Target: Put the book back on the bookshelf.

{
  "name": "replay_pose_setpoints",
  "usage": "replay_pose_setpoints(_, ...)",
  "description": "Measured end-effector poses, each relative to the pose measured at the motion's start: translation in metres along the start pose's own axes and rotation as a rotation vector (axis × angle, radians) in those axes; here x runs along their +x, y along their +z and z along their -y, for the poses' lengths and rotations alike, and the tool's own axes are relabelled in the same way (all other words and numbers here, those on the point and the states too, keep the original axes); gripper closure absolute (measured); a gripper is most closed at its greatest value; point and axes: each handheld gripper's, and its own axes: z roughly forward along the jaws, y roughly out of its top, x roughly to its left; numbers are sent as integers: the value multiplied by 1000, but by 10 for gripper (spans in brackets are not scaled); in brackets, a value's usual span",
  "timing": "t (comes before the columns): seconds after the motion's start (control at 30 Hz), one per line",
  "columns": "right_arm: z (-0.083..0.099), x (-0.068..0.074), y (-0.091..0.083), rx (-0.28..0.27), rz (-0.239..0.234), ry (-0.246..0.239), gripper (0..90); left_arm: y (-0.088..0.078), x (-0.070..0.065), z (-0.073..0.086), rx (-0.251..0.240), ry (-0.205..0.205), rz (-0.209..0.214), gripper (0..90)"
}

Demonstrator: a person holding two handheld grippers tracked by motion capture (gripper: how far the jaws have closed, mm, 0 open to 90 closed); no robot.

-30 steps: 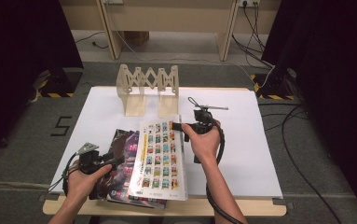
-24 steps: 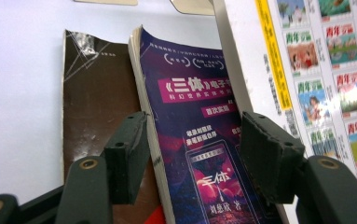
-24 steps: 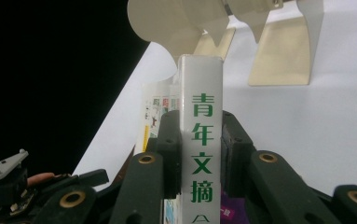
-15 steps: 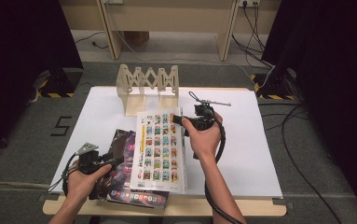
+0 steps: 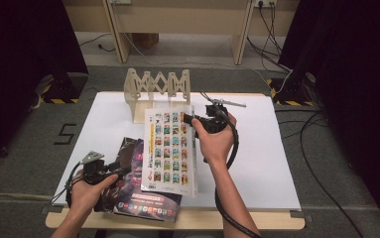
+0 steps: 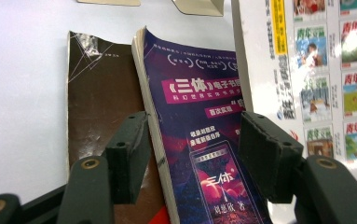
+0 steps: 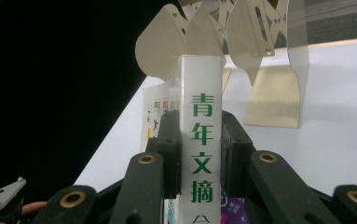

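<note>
White table [image 5: 257,163], right tongs [image 5: 193,120] clamped on white magazine's [image 5: 170,148] spine — left tongs [image 6: 192,156] open, straddling purple book [image 6: 204,140]

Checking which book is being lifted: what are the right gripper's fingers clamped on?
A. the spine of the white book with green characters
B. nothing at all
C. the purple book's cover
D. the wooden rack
A: in the right gripper view the right gripper has its fingers pressed on both sides of the white book's spine.

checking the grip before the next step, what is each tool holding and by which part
The right tool is shut on the white magazine, clamped across its spine. The left tool is open around the purple book, holding nothing.
</note>
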Motion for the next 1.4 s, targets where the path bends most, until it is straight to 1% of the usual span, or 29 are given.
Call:
replay_pose_setpoints(0.17,-4,3,0,-27,1,-3,740,-1,0,0,-2,-3,1,425)
replay_pose_setpoints(0.23,-8,5,-1,-44,4,-17,739,0,0,0,2,-1,5,425)
replay_pose_setpoints(0.3,-10,6,-2,-51,-1,-18,740,1,0,0,4,-2,2,425)
replay_pose_setpoints(0.33,-12,7,-2,-64,-2,-23,739,1,0,1,6,-4,2,426)
replay_pose_setpoints(0.43,-14,8,-3,-67,-2,-21,740,1,0,1,12,5,5,430)
replay_pose_setpoints(0.57,-18,6,-3,-76,2,-23,740,1,0,1,9,0,6,434)
replay_pose_setpoints(0.6,-20,4,-3,-85,5,-21,740,1,0,0,7,2,6,434)
replay_pose_setpoints(0.67,-23,4,-5,-105,16,-17,740,2,0,0,6,0,4,434)
replay_pose_setpoints(0.7,-23,4,-5,-105,16,-17,740,2,0,0,6,0,4,435)
replay_pose_setpoints(0.73,-26,5,-6,-122,35,-33,740,3,0,1,12,1,3,434)
replay_pose_setpoints(0.77,-26,5,-6,-122,35,-33,740,3,0,1,12,1,3,434)
replay_pose_setpoints(0.83,-31,7,-8,-139,61,-56,740,5,-1,2,17,1,6,434)
replay_pose_setpoints(0.93,-35,7,-10,-150,75,-59,740,5,-2,2,17,6,11,435)
replay_pose_setpoints(1.0,-39,8,-11,-164,93,-80,740,5,-3,1,21,9,13,438)
replay_pose_setpoints(1.1,-42,4,-12,-174,99,-71,740,5,-3,1,18,11,12,438)
replay_pose_setpoints(1.2,-45,1,-13,-187,122,-68,740,5,-2,1,18,8,10,438)
replay_pose_setpoints(1.23,-45,1,-13,-187,122,-68,740,5,-2,1,18,8,10,438)
replay_pose_setpoints(1.3,-46,0,-13,-193,137,-58,740,4,-2,0,17,10,9,438)
replay_pose_setpoints(1.4,-50,0,-14,-208,159,-65,740,3,-2,-1,11,5,9,438)
